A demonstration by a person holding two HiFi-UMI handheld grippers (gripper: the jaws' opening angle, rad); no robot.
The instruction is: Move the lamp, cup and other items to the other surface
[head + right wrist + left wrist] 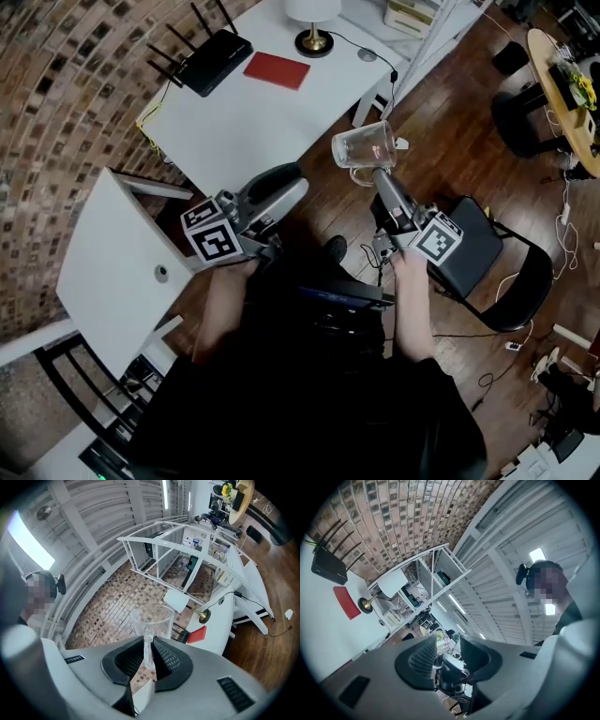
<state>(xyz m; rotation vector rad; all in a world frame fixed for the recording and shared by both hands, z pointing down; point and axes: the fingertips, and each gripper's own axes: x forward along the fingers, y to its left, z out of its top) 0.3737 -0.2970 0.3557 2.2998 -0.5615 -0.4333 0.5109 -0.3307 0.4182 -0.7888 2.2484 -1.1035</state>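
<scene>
Right gripper (149,656) is pinching the clear glass mug (364,145) by its handle, over the wood floor (450,141) beside the white table (244,117). Left gripper (447,656) is empty, its 2 jaws spread. Lamp (314,28) is sitting on that table near the red notebook (277,70).

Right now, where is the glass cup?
The glass cup is in mid-air, right of centre in the head view, held by its handle in the fingers of the right gripper, above the wooden floor beside the white table.
</scene>
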